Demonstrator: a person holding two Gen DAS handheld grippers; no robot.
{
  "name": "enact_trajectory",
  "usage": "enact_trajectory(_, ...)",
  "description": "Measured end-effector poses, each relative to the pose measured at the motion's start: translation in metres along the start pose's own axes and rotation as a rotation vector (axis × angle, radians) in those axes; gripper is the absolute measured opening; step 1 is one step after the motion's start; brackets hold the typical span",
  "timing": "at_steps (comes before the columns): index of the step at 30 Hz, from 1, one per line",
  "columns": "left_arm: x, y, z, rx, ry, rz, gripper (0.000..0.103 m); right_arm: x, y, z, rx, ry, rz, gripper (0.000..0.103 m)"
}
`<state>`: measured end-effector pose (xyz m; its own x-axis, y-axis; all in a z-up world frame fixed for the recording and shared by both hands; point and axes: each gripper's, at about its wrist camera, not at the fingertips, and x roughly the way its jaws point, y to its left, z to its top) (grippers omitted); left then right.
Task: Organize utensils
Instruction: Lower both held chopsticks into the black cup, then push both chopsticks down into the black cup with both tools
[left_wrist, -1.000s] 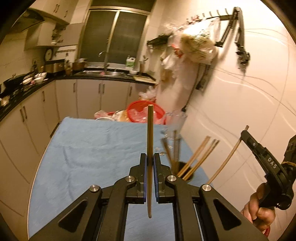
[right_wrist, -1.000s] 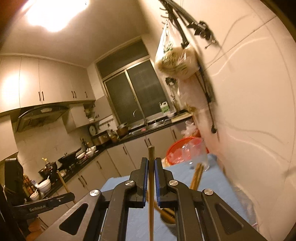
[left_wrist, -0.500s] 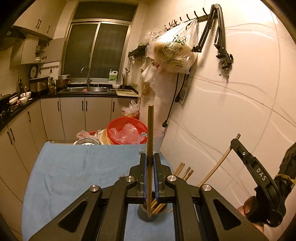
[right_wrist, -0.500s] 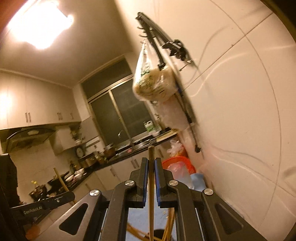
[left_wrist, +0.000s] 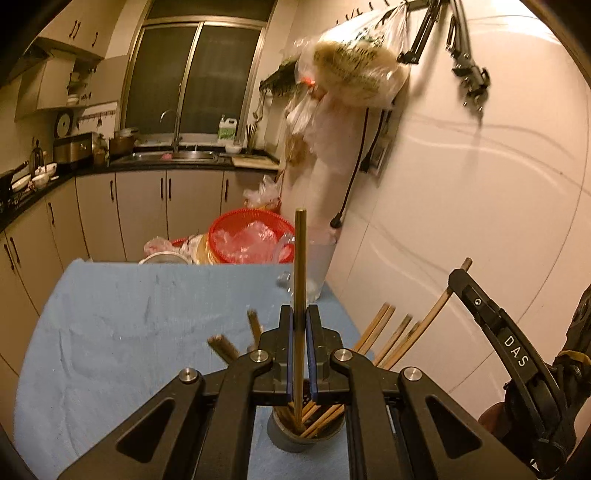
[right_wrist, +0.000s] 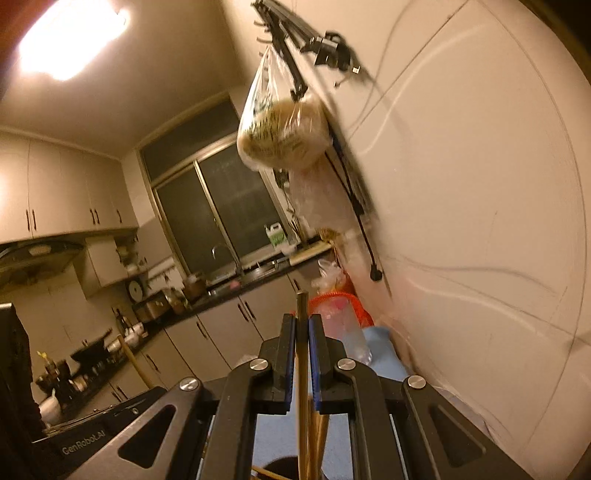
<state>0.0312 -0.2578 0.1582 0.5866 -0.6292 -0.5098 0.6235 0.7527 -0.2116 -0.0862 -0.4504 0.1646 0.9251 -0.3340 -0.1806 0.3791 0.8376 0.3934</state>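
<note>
The left gripper (left_wrist: 300, 354) is closed on a chopstick (left_wrist: 300, 280), which stands upright between the blue pads; its lower end reaches down into the mouth of the holder (left_wrist: 291, 437). The holder is a dark round cup standing on the blue cloth-covered surface (left_wrist: 129, 332), close to the near right corner. Inside it lean more chopsticks (left_wrist: 384, 339), most fanning out toward the wall on the right, two blurred ones tilting left.

To the right, seen from the left wrist, the right gripper (left_wrist: 458, 275) is also shut on a chopstick (left_wrist: 437, 308), which slants down toward the holder. From the right wrist, that gripper (right_wrist: 303, 354) pinches its chopstick (right_wrist: 302, 332) between the blue pads, with the rim of the holder (right_wrist: 280, 467) just below at the bottom edge and other sticks beside it. The black body of the left gripper (right_wrist: 92, 432) lies low on the left of that view.

Farther along the surface, at its far right corner, stands a clear plastic cup (left_wrist: 319, 266). Beyond the far edge sit a red basket (left_wrist: 251, 236) with plastic in it and a metal bowl (left_wrist: 162, 258). A plastic bag (left_wrist: 354, 70) hangs from a hook rail on the wall above. At the back, a sink (left_wrist: 173, 155) sits under a dark window.
</note>
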Motion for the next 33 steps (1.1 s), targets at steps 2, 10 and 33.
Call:
enact_trajectory(2, 0.003, 0.002, -0.005, 0.003, 0.009, 0.001, 0.007, 0.003, 0.0, -0.008, -0.006, 0.022, 0.0, 0.008)
enact_trajectory(10, 0.004, 0.003, -0.023, 0.022, 0.033, -0.003, 0.007, 0.008, -0.003, -0.025, -0.008, 0.072, -0.011, 0.008)
enact_trajectory(33, 0.021, -0.009, -0.043, 0.1, 0.046, 0.038, 0.009, 0.025, -0.007, -0.05, -0.033, 0.148, -0.032, 0.008)
